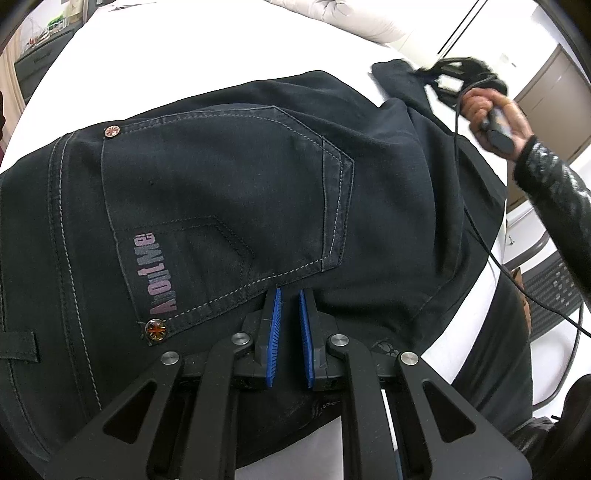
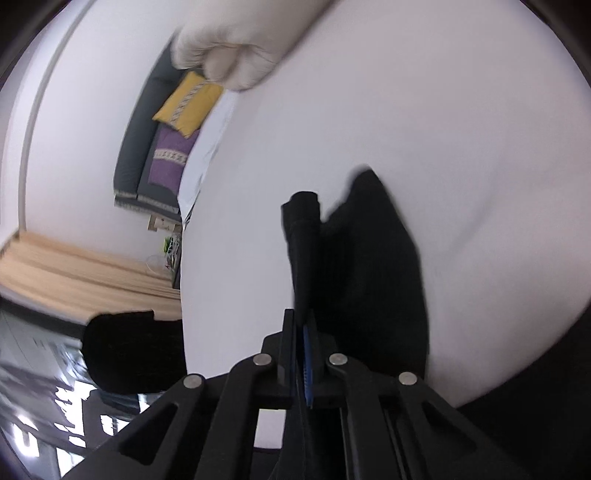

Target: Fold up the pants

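Dark jeans (image 1: 240,184) lie spread on a white bed (image 1: 184,48), back pocket with a printed logo facing up. My left gripper (image 1: 290,295) is shut, its blue pads nearly together and their tips resting on the cloth just below the pocket; no fold shows between them. Far to the upper right, a hand (image 1: 484,107) holds my right gripper (image 1: 424,72) at the end of a trouser leg. In the right wrist view, my right gripper (image 2: 303,317) is shut on that dark leg cloth (image 2: 369,258), which rises from between the pads above the bed (image 2: 443,110).
A pale pillow (image 1: 351,18) lies at the bed's far end, also the pillow (image 2: 236,48). A cable (image 1: 498,258) hangs from the right hand past the bed edge. A sofa with a yellow cushion (image 2: 188,101) and a beige curtain (image 2: 74,266) stand beyond the bed.
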`<state>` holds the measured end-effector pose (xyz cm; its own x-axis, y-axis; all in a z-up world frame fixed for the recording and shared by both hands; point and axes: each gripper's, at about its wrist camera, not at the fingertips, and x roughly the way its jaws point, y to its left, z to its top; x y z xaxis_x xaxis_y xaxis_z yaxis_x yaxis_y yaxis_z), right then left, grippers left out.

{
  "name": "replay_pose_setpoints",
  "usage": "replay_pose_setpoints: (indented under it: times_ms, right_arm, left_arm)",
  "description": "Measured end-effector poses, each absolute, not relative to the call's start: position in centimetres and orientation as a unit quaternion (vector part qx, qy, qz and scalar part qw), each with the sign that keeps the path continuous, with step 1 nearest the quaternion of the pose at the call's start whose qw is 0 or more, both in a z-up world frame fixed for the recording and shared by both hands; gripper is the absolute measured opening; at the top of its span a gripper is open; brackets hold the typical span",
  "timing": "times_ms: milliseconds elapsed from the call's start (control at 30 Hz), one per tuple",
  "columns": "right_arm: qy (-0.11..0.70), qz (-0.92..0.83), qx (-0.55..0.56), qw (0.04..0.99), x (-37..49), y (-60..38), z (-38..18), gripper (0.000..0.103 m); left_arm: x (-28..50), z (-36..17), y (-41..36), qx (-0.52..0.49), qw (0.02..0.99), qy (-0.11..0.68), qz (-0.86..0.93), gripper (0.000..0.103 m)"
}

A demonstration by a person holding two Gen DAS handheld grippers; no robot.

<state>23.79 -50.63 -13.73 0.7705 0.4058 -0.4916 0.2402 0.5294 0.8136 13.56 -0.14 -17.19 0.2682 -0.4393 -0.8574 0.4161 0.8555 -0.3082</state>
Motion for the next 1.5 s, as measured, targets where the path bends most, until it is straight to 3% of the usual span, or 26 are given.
replay_pose_setpoints:
  times_ms: [133,267,433,567,600,700,733,833,900,967,1033,1100,1200,1333,1433,1500]
  right_arm:
    - [0.259,0.05,0.485,0.834,19.3,-53.6,-8.2,0.005]
    - [0.19,0.017,0.507,0.841,10.8,-57.6,-6.8,0.004]
    - [0.176,-0.099,0.58,0.789,-1.2,-61.9,-14.1,0.004]
    - [0.171,-0.104,0.628,0.752,-4.6,-62.6,-18.9,0.007]
    - [0.171,-0.104,0.631,0.75,-4.5,-62.7,-19.2,0.014]
    - [0.162,-0.084,0.647,0.74,-3.4,-63.0,-19.4,0.063]
    - [0.157,-0.08,0.647,0.742,-2.8,-62.8,-19.2,0.068]
    - [0.16,-0.083,0.659,0.73,-1.3,-63.0,-19.8,0.068]
    - [0.159,-0.078,0.668,0.723,-0.4,-63.5,-20.3,0.067]
    - [0.174,-0.081,0.66,0.727,0.0,-64.1,-20.9,0.051]
    - [0.2,-0.083,0.647,0.731,0.9,-64.8,-21.2,0.019]
    - [0.228,-0.093,0.621,0.744,2.2,-65.2,-20.9,0.007]
    - [0.237,-0.097,0.565,0.784,3.1,-65.6,-17.7,0.004]
    - [0.153,-0.057,0.511,0.844,1.7,-65.6,-11.3,0.004]
    - [0.199,-0.093,0.519,0.826,2.3,-66.5,-14.6,0.004]
    - [0.284,-0.146,0.575,0.753,2.1,-67.9,-20.8,0.004]
  left_arm:
    - [13.3,-17.0,-0.8,-0.003,0.798,0.54,-0.265,0.01]
    - [13.1,-16.9,-1.1,0.001,0.801,0.539,-0.262,0.01]
    - [12.6,-16.8,-1.9,0.009,0.804,0.537,-0.256,0.01]
    - [12.4,-16.5,-2.6,0.02,0.804,0.538,-0.253,0.01]
    - [12.3,-16.5,-2.8,0.022,0.804,0.538,-0.251,0.01]
    - [12.1,-16.2,-3.6,0.027,0.807,0.537,-0.244,0.01]
    - [11.9,-16.1,-3.8,0.027,0.809,0.535,-0.24,0.01]
    - [11.5,-16.2,-4.1,0.03,0.813,0.532,-0.236,0.01]
    - [11.3,-16.2,-4.3,0.032,0.814,0.531,-0.235,0.01]
    - [11.1,-16.2,-4.4,0.034,0.814,0.531,-0.234,0.01]
    - [11.1,-16.4,-4.4,0.035,0.814,0.531,-0.234,0.01]
    - [11.0,-16.3,-4.6,0.036,0.814,0.531,-0.233,0.011]
    - [11.1,-16.3,-4.7,0.036,0.813,0.532,-0.232,0.011]
    - [11.2,-16.4,-4.8,0.034,0.813,0.532,-0.232,0.011]
    - [11.2,-16.4,-4.7,0.036,0.814,0.532,-0.231,0.011]
    - [11.2,-16.3,-4.5,0.035,0.814,0.531,-0.233,0.011]
